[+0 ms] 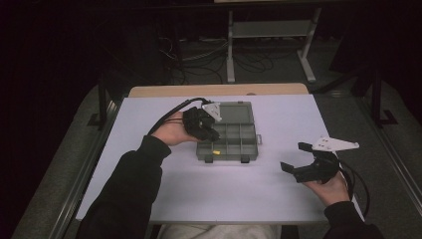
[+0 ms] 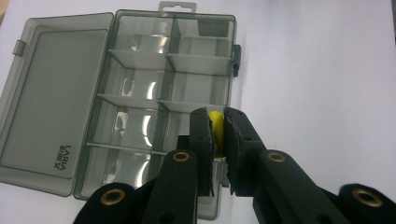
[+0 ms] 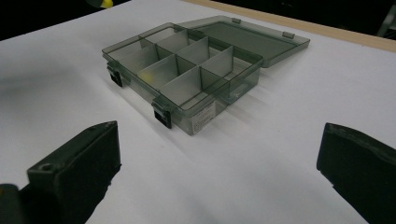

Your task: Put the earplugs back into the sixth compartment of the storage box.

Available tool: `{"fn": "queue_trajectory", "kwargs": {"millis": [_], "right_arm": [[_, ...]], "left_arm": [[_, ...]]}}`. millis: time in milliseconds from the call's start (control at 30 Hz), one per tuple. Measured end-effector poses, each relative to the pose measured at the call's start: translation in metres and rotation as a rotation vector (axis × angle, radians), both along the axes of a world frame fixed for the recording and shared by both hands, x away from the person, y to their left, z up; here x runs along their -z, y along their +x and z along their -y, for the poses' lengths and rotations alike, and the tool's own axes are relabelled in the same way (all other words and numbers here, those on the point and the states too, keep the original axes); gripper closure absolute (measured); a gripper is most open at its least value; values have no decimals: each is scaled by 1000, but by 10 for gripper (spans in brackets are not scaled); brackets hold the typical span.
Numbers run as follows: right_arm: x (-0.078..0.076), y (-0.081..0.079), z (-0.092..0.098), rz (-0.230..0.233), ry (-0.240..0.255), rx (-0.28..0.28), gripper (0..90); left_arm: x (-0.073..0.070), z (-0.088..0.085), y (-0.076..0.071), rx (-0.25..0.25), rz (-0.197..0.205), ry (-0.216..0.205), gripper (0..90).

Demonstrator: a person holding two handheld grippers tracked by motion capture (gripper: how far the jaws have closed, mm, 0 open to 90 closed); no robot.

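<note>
A small yellow piece (image 2: 215,122) sits clamped between the pads of the left gripper (image 2: 215,133), right at the jaw tips. In the left gripper view it hangs over the near corner of an open smoky-grey box (image 2: 140,88), above the compartments by the front wall. In the high view the left gripper (image 1: 213,135) is over the box's (image 1: 234,144) left side, with a yellow speck (image 1: 216,151) showing in a front compartment; whether that is the held piece or another lying in the tray cannot be told.

The box lies on the white table (image 1: 278,199), lid (image 2: 44,93) folded flat open beside the tray. The tray is split by dividers into two rows of compartments; those visible look bare.

The left jaws are closed tight on the yellow piece. The right gripper (image 1: 297,160) is held well to the right of the box, apart from it, jaws spread wide with nothing between them; the right gripper view shows table between its jaws and the box (image 3: 187,74) farther off.
</note>
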State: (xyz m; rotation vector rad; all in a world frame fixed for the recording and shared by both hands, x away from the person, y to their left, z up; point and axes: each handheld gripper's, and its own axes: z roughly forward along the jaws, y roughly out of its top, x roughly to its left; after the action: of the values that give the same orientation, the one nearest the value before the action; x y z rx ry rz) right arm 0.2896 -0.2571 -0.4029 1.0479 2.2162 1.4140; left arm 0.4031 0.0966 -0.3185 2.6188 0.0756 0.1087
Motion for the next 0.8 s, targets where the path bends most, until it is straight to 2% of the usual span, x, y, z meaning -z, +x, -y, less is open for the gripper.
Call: {"fn": "queue_trajectory", "kwargs": {"millis": [200, 400, 567, 800], "right_arm": [[0, 0, 0, -1, 1, -3, 0], [0, 0, 0, -2, 3, -3, 0], [0, 0, 0, -4, 3, -4, 0], [0, 0, 0, -6, 2, -3, 0]], "left_arm": [[8, 3, 8, -15, -2, 8, 822], [22, 8, 14, -25, -25, 24, 822], [31, 12, 18, -29, -31, 43, 823], [42, 13, 20, -39, -45, 50, 822]]}}
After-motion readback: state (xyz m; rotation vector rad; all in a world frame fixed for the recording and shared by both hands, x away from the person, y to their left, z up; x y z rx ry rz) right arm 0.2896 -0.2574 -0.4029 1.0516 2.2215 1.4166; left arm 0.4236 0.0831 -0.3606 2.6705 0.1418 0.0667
